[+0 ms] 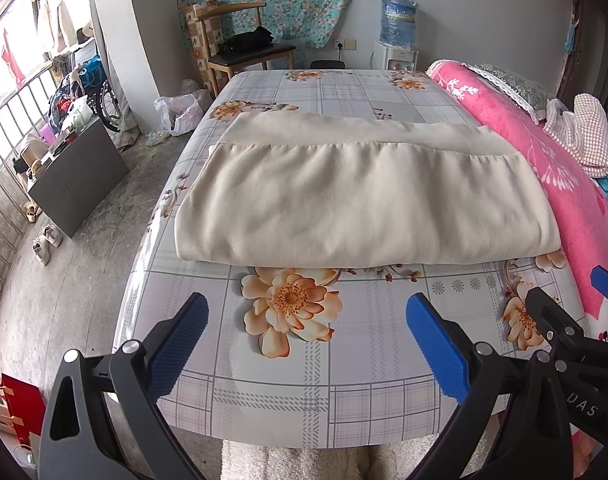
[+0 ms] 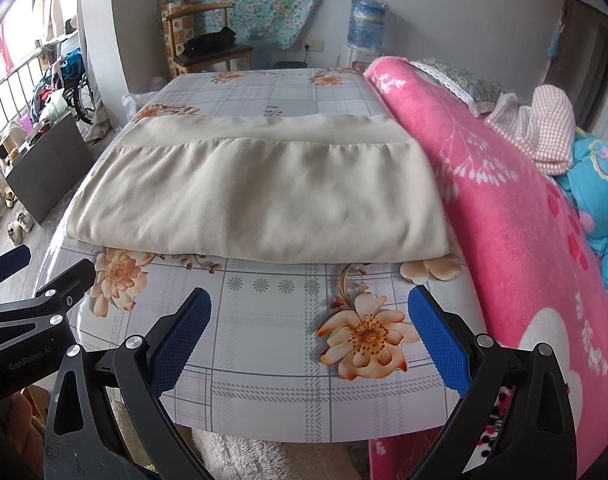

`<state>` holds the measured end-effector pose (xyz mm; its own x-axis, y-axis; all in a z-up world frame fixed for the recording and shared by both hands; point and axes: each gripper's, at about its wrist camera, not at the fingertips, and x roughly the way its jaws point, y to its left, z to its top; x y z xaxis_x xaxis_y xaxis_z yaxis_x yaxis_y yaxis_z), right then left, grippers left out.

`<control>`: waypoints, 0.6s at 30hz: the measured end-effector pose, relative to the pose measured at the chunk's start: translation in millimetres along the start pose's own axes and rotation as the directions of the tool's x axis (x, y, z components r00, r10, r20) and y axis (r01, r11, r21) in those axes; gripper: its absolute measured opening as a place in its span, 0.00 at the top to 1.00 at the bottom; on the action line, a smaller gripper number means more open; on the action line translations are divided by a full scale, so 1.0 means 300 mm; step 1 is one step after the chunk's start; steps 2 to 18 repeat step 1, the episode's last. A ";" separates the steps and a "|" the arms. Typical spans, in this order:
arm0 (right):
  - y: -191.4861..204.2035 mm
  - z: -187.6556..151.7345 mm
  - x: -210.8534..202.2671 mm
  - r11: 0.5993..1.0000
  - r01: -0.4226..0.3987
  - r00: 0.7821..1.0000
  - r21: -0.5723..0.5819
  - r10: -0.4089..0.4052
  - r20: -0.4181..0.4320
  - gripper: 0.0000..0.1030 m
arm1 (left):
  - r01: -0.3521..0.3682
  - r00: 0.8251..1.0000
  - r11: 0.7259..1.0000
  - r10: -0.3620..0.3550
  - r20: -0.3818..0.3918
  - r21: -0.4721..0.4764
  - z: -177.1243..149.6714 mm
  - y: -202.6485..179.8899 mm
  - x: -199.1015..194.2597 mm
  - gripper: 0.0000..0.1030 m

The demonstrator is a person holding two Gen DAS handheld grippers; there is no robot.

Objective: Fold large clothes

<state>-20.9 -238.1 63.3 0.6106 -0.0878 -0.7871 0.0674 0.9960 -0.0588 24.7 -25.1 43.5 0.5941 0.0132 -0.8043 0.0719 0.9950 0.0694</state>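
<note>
The fingers of the left gripper (image 1: 306, 312) are spread wide, and nothing is held between the blue pads (image 1: 180, 344). The right gripper (image 2: 308, 308) is likewise wide apart and empty, its pads (image 2: 438, 338) held above the near end of the bed (image 2: 264, 360). Both grippers are kept side by side, short of the cloth and clear of it; the right gripper is seen at the right edge of the left view, the left one at the left edge of the right view.

The cream cloth (image 1: 364, 196) is laid folded across the middle of the bed, on a checked sheet printed with orange flowers. Its folded edge is turned towards the grippers, and a darker band is seen along its far side. A pink blanket (image 2: 504, 200) is heaped just beside the cloth on the right. A chair (image 1: 244, 48) is stood beyond the far end of the bed.
</note>
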 end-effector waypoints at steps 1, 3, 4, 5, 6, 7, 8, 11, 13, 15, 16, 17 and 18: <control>-0.001 0.000 0.000 1.000 0.000 1.000 -0.001 0.000 0.001 0.08 | -0.001 1.000 1.000 0.001 0.000 0.000 0.001 0.000 0.000 0.05; -0.001 0.000 0.000 1.000 0.000 1.000 -0.001 0.000 0.001 0.08 | -0.001 1.000 1.000 0.001 0.000 0.000 0.001 0.000 0.000 0.05; -0.001 0.000 0.000 1.000 0.000 1.000 -0.001 0.000 0.001 0.08 | -0.001 1.000 1.000 0.001 0.000 0.000 0.001 0.000 0.000 0.05; -0.001 0.000 0.000 1.000 0.000 1.000 -0.001 0.000 0.001 0.08 | -0.001 1.000 1.000 0.001 0.000 0.000 0.001 0.000 0.000 0.05; -0.001 0.000 0.000 1.000 0.000 1.000 -0.001 0.000 0.001 0.08 | -0.001 1.000 1.000 0.001 0.000 0.000 0.001 0.000 0.000 0.05; -0.001 0.000 0.000 1.000 0.000 1.000 -0.001 0.000 0.001 0.08 | -0.001 1.000 1.000 0.001 0.000 0.000 0.001 0.000 0.000 0.05; -0.001 0.000 0.000 1.000 0.000 1.000 -0.001 0.000 0.001 0.08 | -0.001 1.000 1.000 0.001 0.000 0.000 0.001 0.000 0.000 0.05; -0.001 0.000 0.000 1.000 0.000 1.000 -0.001 0.000 0.001 0.08 | -0.001 1.000 1.000 0.001 0.000 0.000 0.001 0.000 0.000 0.05; -0.001 0.000 0.000 1.000 0.000 1.000 -0.001 0.000 0.001 0.08 | -0.001 1.000 1.000 0.001 0.000 0.000 0.001 0.000 0.000 0.05; -0.001 0.000 0.000 1.000 0.000 1.000 -0.001 0.000 0.001 0.08 | -0.001 1.000 1.000 0.001 0.000 0.000 0.001 0.000 0.000 0.05; -0.001 0.000 0.000 1.000 0.000 1.000 -0.001 0.000 0.001 0.08 | -0.001 1.000 1.000 0.001 0.000 0.000 0.001 0.000 0.000 0.05; -0.001 0.000 0.000 1.000 0.000 1.000 -0.001 0.000 0.001 0.08 | -0.001 1.000 1.000 0.001 0.000 0.000 0.001 0.000 0.000 0.05; -0.001 0.000 0.000 1.000 0.000 1.000 -0.001 0.000 0.001 0.08 | -0.001 1.000 1.000 0.001 0.000 0.000 0.001 0.000 0.000 0.05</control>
